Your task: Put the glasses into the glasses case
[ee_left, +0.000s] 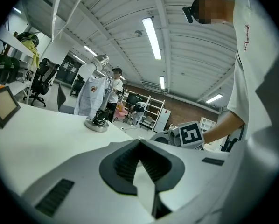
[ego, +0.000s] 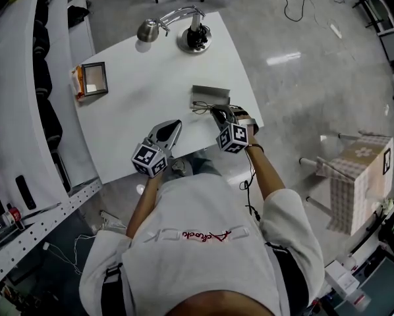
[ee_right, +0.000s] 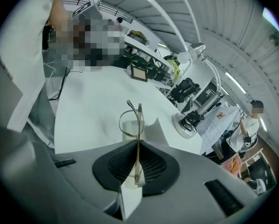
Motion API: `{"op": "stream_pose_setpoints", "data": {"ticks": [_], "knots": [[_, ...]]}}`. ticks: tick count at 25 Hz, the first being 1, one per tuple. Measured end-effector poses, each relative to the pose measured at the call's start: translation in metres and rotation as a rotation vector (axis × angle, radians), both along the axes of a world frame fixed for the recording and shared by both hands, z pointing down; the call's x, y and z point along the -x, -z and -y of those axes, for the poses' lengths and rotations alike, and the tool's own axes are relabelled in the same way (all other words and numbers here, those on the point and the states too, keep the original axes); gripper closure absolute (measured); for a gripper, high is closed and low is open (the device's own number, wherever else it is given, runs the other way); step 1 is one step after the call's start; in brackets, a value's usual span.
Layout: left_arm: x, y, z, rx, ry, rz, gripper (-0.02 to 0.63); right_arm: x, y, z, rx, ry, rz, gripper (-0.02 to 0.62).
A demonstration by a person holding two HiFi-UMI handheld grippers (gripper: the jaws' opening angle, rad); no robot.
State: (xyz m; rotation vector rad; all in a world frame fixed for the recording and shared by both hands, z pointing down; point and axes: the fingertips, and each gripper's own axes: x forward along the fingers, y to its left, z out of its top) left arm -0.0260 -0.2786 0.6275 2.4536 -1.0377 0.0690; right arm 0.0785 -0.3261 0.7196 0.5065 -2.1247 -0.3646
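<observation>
Thin metal-framed glasses (ee_right: 131,120) hang by one temple arm from my right gripper (ee_right: 137,148), which is shut on that arm. In the head view the glasses (ego: 201,106) are just in front of the open grey glasses case (ego: 210,95), near the table's right front edge, with the right gripper (ego: 222,116) right beside them. A pale shape under the lenses in the right gripper view may be the case. My left gripper (ego: 173,127) hovers over the table's front edge, to the left of the case. Its jaws (ee_left: 139,144) are shut with nothing between them.
A desk lamp (ego: 192,35) stands at the far end of the white table (ego: 138,91), and a small picture frame (ego: 94,79) sits at its left edge. White shelving (ego: 26,110) runs along the left. A chequered stool (ego: 355,176) stands on the floor at right.
</observation>
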Motion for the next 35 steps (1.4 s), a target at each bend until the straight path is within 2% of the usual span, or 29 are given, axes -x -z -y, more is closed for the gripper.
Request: {"op": "stream_pose_setpoints", "data": {"ticks": [9, 12, 22, 27, 35], "knots": [[-0.007, 0.006, 0.0, -0.017, -0.02, -0.009, 0.592, -0.007, -0.005, 0.051, -0.003, -0.006, -0.086, 0.584], [-0.006, 0.006, -0.003, -0.014, -0.02, -0.009, 0.592, -0.006, -0.009, 0.062, 0.023, -0.008, -0.113, 0.584], [0.001, 0.007, -0.007, -0.015, -0.014, -0.005, 0.592, -0.004, -0.038, 0.057, 0.126, 0.019, -0.203, 0.584], [0.001, 0.009, -0.005, -0.02, -0.013, -0.006, 0.592, -0.005, -0.047, 0.048, 0.148, 0.064, -0.253, 0.584], [0.0, 0.009, -0.005, -0.019, -0.012, -0.012, 0.592, -0.003, -0.051, 0.052, 0.137, 0.047, -0.215, 0.581]]}}
